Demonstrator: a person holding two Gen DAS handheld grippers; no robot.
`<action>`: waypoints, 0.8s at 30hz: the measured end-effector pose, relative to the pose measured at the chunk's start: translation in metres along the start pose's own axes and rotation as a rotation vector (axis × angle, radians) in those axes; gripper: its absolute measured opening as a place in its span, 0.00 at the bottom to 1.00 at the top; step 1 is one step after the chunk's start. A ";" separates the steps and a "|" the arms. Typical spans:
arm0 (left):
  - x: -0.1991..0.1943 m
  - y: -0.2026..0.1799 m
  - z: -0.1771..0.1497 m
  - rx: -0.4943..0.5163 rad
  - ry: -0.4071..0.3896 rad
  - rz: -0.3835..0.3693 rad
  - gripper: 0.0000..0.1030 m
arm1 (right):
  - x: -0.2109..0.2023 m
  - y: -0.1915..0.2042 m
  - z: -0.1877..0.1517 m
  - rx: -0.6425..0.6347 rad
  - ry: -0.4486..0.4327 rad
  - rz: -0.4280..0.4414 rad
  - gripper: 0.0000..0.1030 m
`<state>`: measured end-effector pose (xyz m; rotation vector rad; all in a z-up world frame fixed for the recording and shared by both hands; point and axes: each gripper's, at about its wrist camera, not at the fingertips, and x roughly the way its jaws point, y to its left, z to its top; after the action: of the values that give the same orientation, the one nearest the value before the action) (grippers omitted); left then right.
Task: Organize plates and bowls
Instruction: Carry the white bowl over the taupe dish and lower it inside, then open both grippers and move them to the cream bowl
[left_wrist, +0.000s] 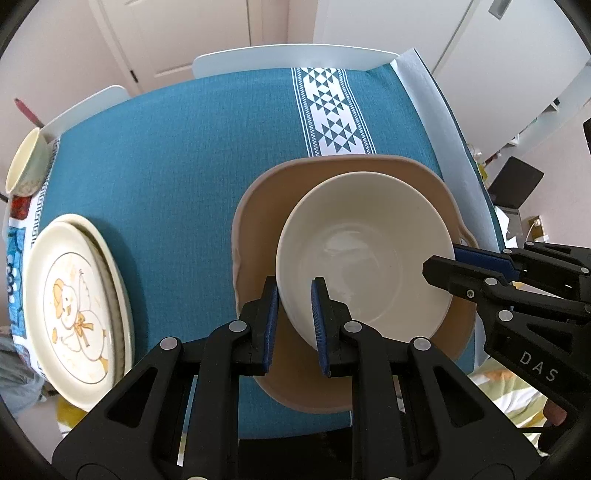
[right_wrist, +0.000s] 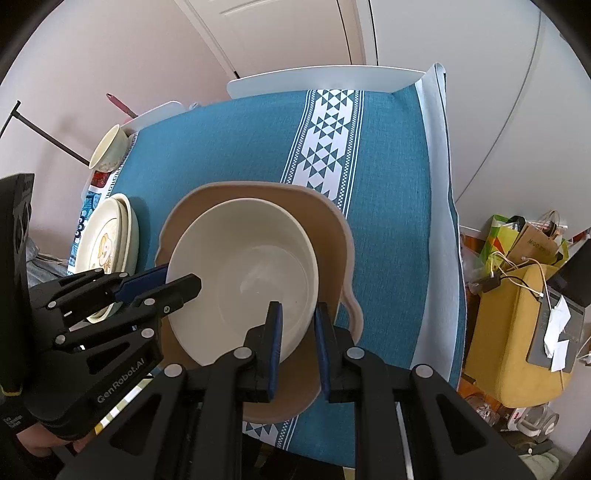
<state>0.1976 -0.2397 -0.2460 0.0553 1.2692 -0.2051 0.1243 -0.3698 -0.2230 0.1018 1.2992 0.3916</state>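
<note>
Left gripper: your left gripper (left_wrist: 294, 295) points steeply down at the table, its jaws clamped on the near-left rim of the white bowl (left_wrist: 364, 254), one blue pad outside the wall and one inside.
Right gripper: your right gripper (right_wrist: 298, 321) also tilts steeply down and is closed on the opposite side of the same bowl's rim, again one pad inside and one outside.
How the two sit: each gripper shows in the other's camera, reaching in from the side with its fingertips over the rim; the two grips sit on opposite sides of the bowl.
Hands: a bit of your hand shows behind the left gripper at the lower left edge of the right wrist view (right_wrist: 37, 443); the rest is out of frame.
White bowl: it sits upright between your two grippers, inside the tan dish (left_wrist: 255, 221), closer to the dish's far-right side as your left gripper sees it. You cannot tell whether it rests on the dish floor or hangs just above it.
Tan dish: directly under both grippers, on the teal tablecloth (left_wrist: 177, 147).
Plates: a stack of cream plates (left_wrist: 74, 306), the top one with a duck picture, lies well to the left of your left gripper, at the table's edge.
Small bowl: a small cream bowl (left_wrist: 27, 166) stands beyond the plates, far left of both grippers.
Patterned stripe: a white triangle stripe (left_wrist: 332, 114) runs across the cloth straight ahead of the grippers, past the dish.
</note>
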 end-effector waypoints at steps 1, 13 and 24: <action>0.000 0.000 0.000 0.000 0.000 -0.001 0.15 | 0.000 0.000 0.000 0.002 0.000 0.002 0.15; -0.030 -0.004 -0.003 0.034 -0.073 0.009 0.20 | -0.031 0.002 0.000 0.000 -0.082 -0.009 0.16; -0.104 0.036 -0.004 -0.024 -0.255 0.153 0.89 | -0.087 0.019 0.011 -0.084 -0.298 0.048 0.95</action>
<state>0.1716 -0.1910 -0.1510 0.1024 1.0079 -0.0622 0.1118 -0.3794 -0.1350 0.1161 0.9870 0.4527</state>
